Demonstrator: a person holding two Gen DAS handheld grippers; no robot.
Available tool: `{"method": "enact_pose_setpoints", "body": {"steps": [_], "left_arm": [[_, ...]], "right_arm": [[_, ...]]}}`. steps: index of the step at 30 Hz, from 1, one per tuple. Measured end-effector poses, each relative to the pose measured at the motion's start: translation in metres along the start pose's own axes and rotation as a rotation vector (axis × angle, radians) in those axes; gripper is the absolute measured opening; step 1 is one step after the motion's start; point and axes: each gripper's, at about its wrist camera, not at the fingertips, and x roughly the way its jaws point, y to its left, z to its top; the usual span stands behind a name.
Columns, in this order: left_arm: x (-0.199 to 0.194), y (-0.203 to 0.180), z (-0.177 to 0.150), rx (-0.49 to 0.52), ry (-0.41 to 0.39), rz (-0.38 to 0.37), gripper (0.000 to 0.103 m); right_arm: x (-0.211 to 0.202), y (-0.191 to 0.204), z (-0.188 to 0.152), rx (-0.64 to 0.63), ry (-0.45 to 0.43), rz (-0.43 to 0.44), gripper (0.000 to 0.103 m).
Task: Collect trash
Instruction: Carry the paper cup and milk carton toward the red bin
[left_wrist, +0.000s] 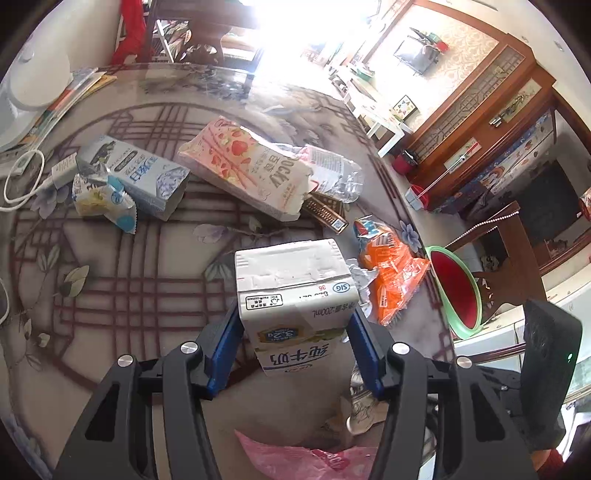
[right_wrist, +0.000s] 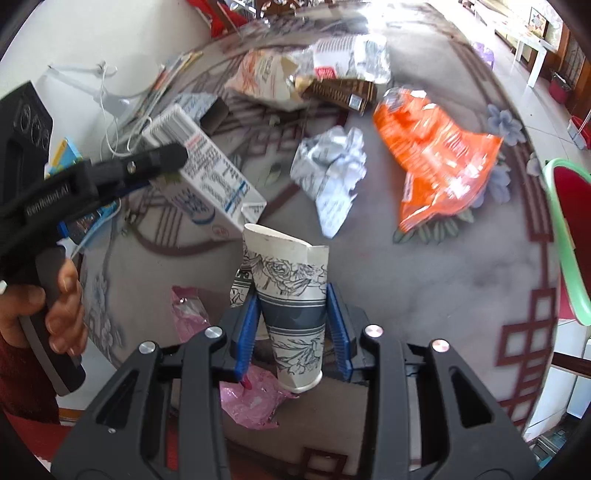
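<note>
While both hands work over the round glass-topped table (left_wrist: 122, 266), each gripper has hold of one piece of trash. Left gripper (left_wrist: 293, 354): blue pads closed against the two sides of a small white milk carton (left_wrist: 295, 295), which is held clear of the tabletop, printed face toward the camera. Right gripper (right_wrist: 291, 325): pads pressed on a crushed paper cup (right_wrist: 291, 299) with a grey band and flower drawing, base toward the camera, rim dented.

Trash lying on the table: orange snack bag (right_wrist: 432, 158), crumpled white wrapper (right_wrist: 332, 166) just beside it, torn pink biscuit box (left_wrist: 247, 166), blue-and-white carton (left_wrist: 136, 173) with a small blue wrapper (left_wrist: 107, 199) against it, brown packet (left_wrist: 328, 210), pink plastic bag (right_wrist: 251, 398) near the table edge below the cup.

Red basin with green rim (left_wrist: 456, 291) sits off the table's right edge. A hand (right_wrist: 55, 306) grips the left tool's handle.
</note>
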Motion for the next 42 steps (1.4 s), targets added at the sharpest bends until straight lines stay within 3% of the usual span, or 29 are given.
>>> {"method": "enact_pose_setpoints", "body": {"steps": [15, 42], "left_arm": [[-0.001, -0.047, -0.006, 0.008, -0.025, -0.021, 0.053], [0.026, -0.095, -0.007, 0.002, -0.016, 0.008, 0.053]], "right_arm": [[-0.045, -0.034, 0.006, 0.028, -0.104, 0.014, 0.035], [-0.062, -0.09, 0.004, 0.035, -0.113, 0.025, 0.035]]}}
